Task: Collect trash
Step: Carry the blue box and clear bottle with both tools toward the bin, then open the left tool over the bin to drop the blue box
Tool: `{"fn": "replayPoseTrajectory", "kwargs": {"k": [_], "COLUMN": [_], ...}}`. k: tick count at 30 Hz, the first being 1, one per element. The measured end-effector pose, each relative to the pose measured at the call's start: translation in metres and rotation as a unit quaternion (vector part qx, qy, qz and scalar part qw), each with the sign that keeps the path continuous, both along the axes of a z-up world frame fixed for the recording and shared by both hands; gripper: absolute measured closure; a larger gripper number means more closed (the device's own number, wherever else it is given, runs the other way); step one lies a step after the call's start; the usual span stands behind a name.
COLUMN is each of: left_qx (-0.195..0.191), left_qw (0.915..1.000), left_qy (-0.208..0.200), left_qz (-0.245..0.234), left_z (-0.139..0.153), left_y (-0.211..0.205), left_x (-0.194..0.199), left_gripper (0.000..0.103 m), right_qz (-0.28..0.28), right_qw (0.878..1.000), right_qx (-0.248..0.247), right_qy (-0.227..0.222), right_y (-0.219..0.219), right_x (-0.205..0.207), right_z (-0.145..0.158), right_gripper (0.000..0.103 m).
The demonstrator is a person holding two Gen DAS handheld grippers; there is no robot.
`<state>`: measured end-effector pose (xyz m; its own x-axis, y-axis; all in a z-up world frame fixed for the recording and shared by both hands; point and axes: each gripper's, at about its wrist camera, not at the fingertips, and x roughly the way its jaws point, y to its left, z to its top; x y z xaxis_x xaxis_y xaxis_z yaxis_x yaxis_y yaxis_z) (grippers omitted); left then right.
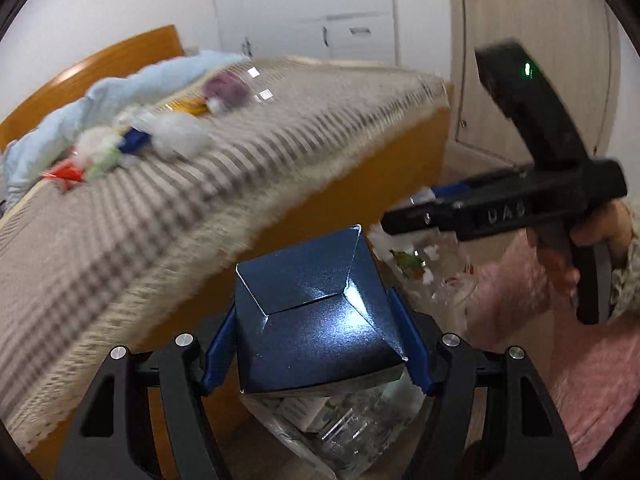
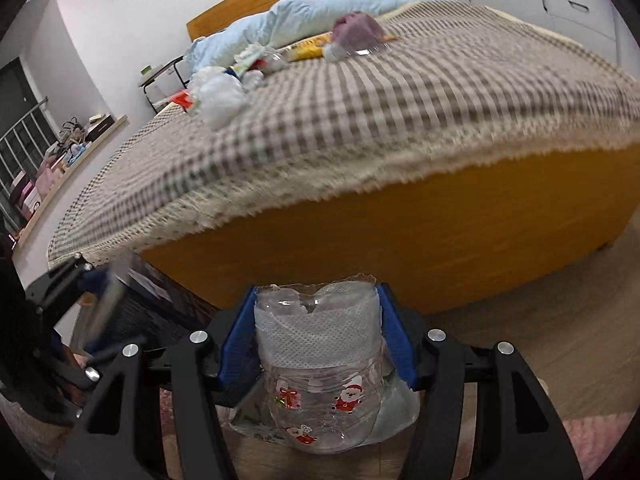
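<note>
— Blue, that box: dark, glossy cardboard with folded flaps, and the left gripper has it squeezed between both blue pads. It sits tilted, one corner pointing away towards the bed.

— And the other tongs?

— The right gripper is clamped on a clear plastic cup, one pad on each side. White dotted paper is stuffed inside it, and little Santa and gift stickers run round the lower part. Its rim looks torn and jagged.

— Where are they holding all this?

— Low down, off the foot of the bed, in front of its orange wooden board. Under the box I can see a clear plastic bag with crumpled packaging inside. From the left side you also see the right tool's black handle in a hand, with more white scraps and clear plastic below it.

— Is there rubbish left on the bed?

— Plenty. On the checked blanket near the light blue duvet lie white crumpled tissues, a red wrapper, a yellow packet, something purple and a clear lid-like piece. They are well apart from both grippers.

— Anything sharper?

— No, much of the bed is blurred.
</note>
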<state>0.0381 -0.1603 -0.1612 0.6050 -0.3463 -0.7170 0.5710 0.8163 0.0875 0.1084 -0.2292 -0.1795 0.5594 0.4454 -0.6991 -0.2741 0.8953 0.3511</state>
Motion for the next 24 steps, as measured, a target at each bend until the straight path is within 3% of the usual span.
{"fn": "replayPoseTrajectory", "kwargs": {"k": [13, 24], "left_qx": [0.065, 0.112], "left_qw": [0.9915, 0.9739], "left_qy": [0.092, 0.105], "left_qz": [-0.064, -0.167], "left_z": [-0.107, -0.173], "left_y": [-0.047, -0.092], "left_x": [0.021, 0.027], "left_gripper": [0.036, 0.036], "right_qz": [-0.036, -0.067], "right_qw": [0.999, 0.996], "right_qx": [-0.004, 0.008], "right_qy": [0.034, 0.056], "right_y": [-0.031, -0.066], "right_x": [0.017, 0.028], "right_z": [-0.048, -0.063], "right_gripper": [0.045, 0.045]}}
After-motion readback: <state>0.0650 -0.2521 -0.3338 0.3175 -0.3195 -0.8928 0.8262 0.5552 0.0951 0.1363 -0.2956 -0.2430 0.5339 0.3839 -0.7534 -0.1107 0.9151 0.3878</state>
